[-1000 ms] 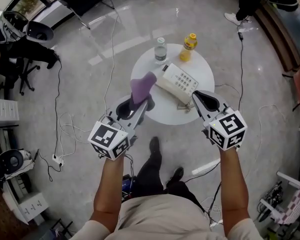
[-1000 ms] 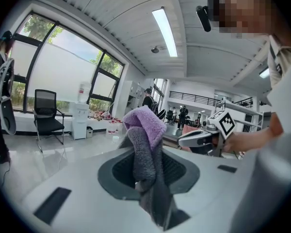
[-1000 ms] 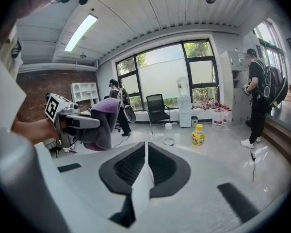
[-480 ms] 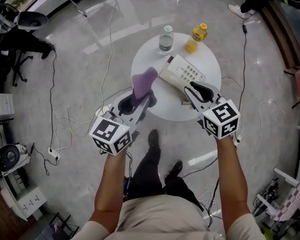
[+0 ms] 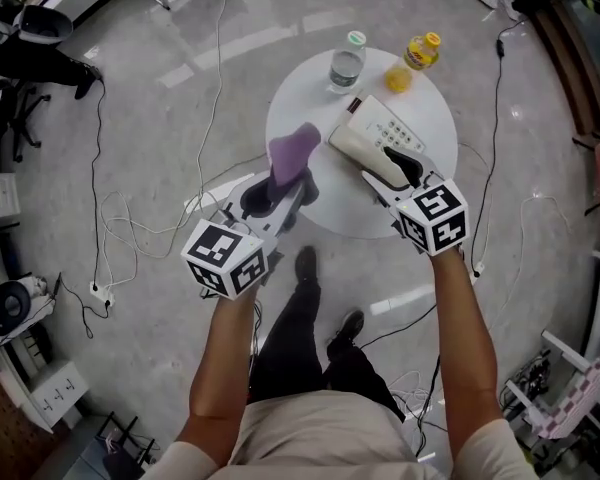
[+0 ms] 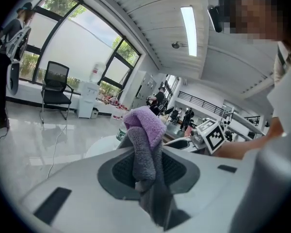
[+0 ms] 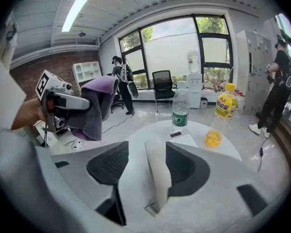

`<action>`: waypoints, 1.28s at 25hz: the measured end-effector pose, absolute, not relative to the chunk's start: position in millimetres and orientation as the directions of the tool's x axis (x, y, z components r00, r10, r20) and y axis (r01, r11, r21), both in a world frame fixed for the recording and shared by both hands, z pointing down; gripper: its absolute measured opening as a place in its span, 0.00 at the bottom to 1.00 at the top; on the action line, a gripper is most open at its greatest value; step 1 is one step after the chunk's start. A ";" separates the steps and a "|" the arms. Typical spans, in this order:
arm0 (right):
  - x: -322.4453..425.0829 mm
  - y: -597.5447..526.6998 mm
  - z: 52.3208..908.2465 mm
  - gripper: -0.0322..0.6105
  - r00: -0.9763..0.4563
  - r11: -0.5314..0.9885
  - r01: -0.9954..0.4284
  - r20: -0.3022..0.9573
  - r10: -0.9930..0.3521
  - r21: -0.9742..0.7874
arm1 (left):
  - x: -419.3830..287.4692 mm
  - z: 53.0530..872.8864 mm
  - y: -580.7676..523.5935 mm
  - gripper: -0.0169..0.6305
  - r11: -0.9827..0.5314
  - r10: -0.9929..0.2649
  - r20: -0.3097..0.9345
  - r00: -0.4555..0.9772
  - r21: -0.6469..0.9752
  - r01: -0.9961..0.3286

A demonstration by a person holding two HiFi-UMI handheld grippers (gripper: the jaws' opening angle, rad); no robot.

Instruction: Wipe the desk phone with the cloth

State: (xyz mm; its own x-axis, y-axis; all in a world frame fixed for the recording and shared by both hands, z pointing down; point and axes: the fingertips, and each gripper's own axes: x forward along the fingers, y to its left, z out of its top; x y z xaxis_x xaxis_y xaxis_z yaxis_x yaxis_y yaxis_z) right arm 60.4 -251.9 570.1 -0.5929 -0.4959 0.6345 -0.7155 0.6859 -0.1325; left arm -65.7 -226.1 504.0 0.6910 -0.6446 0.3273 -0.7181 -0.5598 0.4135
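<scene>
Standing at the middle of the head view, the round white table [image 5: 348, 204] carries everything the task needs, and the cream plastic desk phone [image 5: 385, 136] lies on its right half with its long axis running away from the person toward the two bottles. The right gripper [image 5: 398, 165] sits at the phone's near end, the closer of the two to it; its jaws have just been opening and now stand wide, with the phone's long cream handset [image 7: 157, 171] between them, lying along the jaws' own line and clear of the left pad, so nothing is clamped. The left gripper [image 5: 280, 190] hovers over the table's near left edge, jaws closed on the folded purple terry cloth [image 5: 293, 151], whose free end stands up above the pads. From that cloth the phone lies just to the right and slightly farther off, apart from it, so the wipe probably calls for a short move rightward along the phone's length. Beyond the phone stand a clear water bottle [image 5: 347, 63] and a small yellow juice bottle [image 5: 417, 60]
</scene>
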 end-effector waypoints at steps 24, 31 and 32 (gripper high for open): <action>66.2 -268.9 678.9 0.40 -0.469 0.740 -0.672 0.794 -0.387 -0.037 | -61.1 546.1 -237.0 0.17 -0.539 -0.615 0.365 0.699 0.454 -0.710; 66.0 -266.6 679.6 0.38 -0.489 0.734 -0.676 0.785 -0.380 -0.065 | -57.0 548.7 -238.1 0.17 -0.539 -0.613 0.366 0.700 0.453 -0.710; 66.5 -265.9 678.0 0.38 -0.497 0.727 -0.682 0.778 -0.383 -0.078 | -55.8 548.6 -237.9 0.17 -0.541 -0.612 0.365 0.701 0.453 -0.709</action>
